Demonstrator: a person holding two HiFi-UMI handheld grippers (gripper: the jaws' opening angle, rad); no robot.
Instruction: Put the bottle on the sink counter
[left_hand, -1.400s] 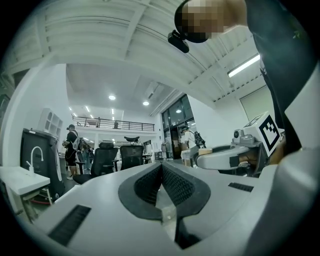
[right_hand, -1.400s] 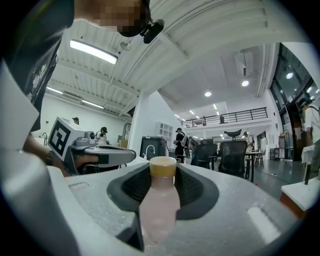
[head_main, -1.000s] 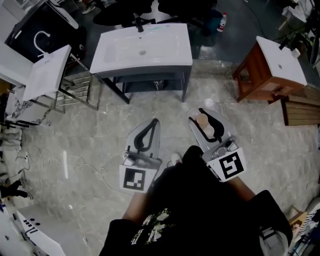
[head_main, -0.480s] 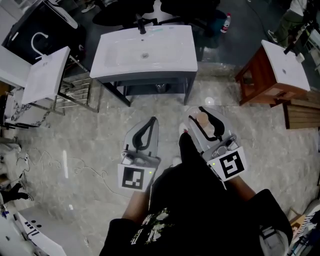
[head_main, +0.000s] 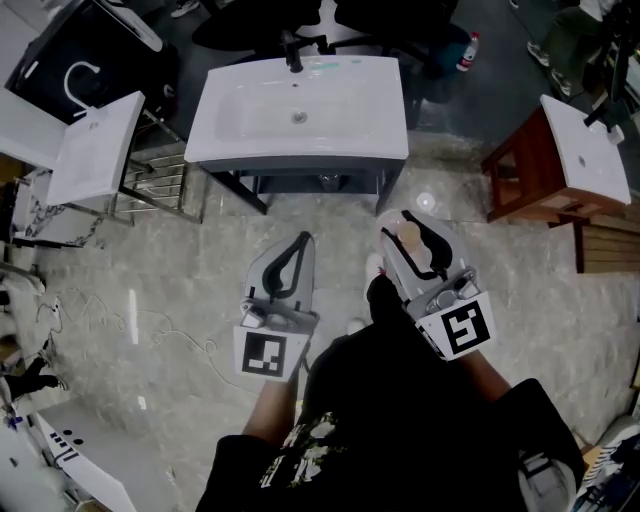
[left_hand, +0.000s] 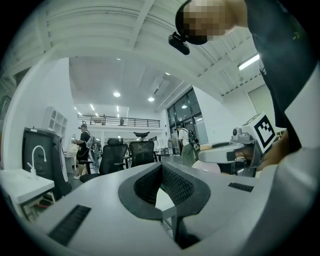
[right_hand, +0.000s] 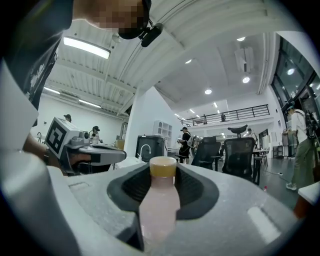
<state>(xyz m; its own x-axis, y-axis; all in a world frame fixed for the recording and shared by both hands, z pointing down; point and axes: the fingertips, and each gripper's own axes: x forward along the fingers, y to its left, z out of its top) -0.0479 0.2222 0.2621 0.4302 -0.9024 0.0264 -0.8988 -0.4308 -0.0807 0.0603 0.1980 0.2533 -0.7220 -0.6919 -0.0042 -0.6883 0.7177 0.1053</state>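
A person stands on the marble floor (head_main: 180, 270) with both forearms out front, the grippers level and side by side, pointing at the far sink counter (head_main: 230, 140). The right gripper (head_main: 405, 218) is clamped on the pale pink bottle (head_main: 407, 235), which lies level with its tan cap far, well short of the counter. The left gripper (head_main: 303, 240) carries nothing, its jaw tips together.

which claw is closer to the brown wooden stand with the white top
Right. In the head view, the right claw, holding the bottle, is just down-left of the brown wooden stand; the left claw sits farther left, beyond the right one.
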